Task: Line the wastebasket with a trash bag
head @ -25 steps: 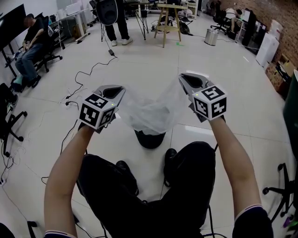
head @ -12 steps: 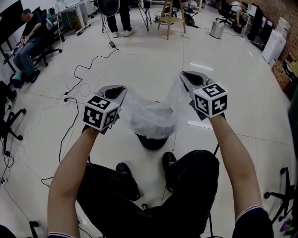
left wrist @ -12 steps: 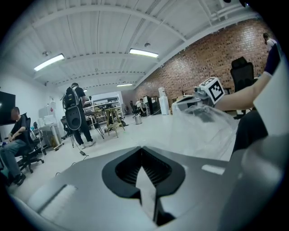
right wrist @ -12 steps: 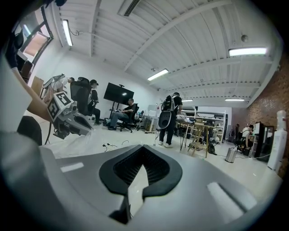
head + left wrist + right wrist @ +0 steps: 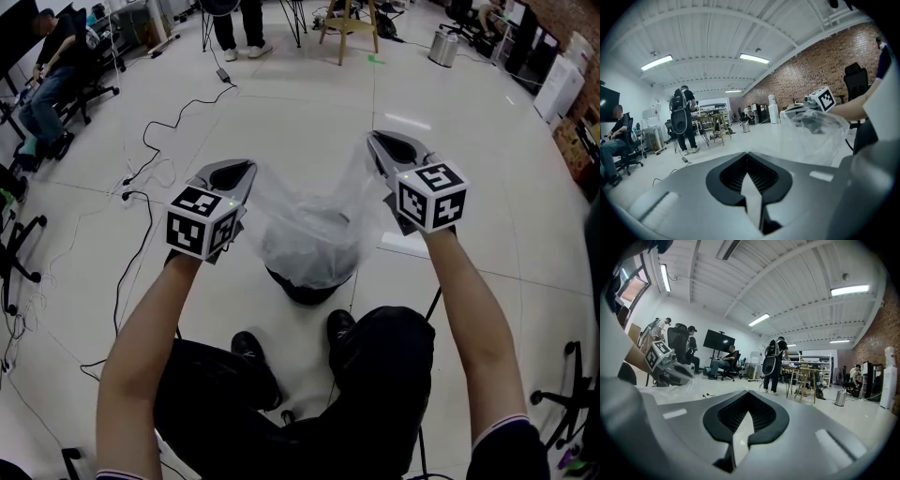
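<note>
The left gripper (image 5: pixel 246 167) and right gripper (image 5: pixel 373 139), each bearing a cube of black-and-white square markers, have their jaws pressed together on opposite edges of a clear, thin plastic trash bag (image 5: pixel 309 230). The bag hangs stretched between them, directly over the round black wastebasket (image 5: pixel 305 289) on the white tiled floor (image 5: pixel 281 112). Compared with a second ago, both grippers are lower and the sagging bag hides more of the wastebasket's mouth.

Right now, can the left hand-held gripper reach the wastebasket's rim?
Probably yes: the left hand-held gripper, shut on the trash bag, sits above and left of the wastebasket, only bag film between.
</note>
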{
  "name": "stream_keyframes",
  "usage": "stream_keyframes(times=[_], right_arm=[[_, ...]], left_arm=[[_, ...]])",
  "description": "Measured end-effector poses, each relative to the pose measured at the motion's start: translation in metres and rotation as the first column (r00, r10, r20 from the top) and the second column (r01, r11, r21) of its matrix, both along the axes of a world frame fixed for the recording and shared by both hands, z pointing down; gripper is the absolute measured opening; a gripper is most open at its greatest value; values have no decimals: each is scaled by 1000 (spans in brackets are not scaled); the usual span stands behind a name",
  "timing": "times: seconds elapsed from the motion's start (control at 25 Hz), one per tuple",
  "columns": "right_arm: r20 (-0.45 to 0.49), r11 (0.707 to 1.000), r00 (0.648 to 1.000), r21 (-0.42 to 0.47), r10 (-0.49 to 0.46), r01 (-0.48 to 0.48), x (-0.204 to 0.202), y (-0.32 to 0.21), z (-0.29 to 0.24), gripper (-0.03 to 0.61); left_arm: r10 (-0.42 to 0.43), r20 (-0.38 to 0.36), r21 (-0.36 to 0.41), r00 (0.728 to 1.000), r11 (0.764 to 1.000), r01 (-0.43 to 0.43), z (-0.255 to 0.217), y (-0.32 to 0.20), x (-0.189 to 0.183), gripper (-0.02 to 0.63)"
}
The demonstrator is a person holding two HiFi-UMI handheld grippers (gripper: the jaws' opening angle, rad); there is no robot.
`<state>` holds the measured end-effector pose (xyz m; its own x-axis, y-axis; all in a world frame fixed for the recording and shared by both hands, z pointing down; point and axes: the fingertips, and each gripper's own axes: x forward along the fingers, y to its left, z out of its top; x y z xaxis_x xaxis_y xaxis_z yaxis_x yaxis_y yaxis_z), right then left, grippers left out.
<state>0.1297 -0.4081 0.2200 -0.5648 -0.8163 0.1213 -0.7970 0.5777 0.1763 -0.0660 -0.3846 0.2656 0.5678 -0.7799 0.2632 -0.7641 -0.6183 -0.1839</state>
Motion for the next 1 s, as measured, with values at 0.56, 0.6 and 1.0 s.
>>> stream_keyframes(times=[0.56, 0.6, 1.0], right_arm=[[39, 994, 999, -102, -29, 33, -16, -15, 66, 2], [42, 993, 999, -111, -32, 36, -17, -15, 72, 2], [51, 984, 998, -175, -23, 32, -13, -16, 121, 2]], left_arm=[[9, -38, -95, 999, 995, -13, 55, -16, 17, 12], [11, -39, -105, 999, 994, -15, 62, -15, 19, 12], [-2, -36, -182, 999, 983, -4, 109, -13, 19, 12]])
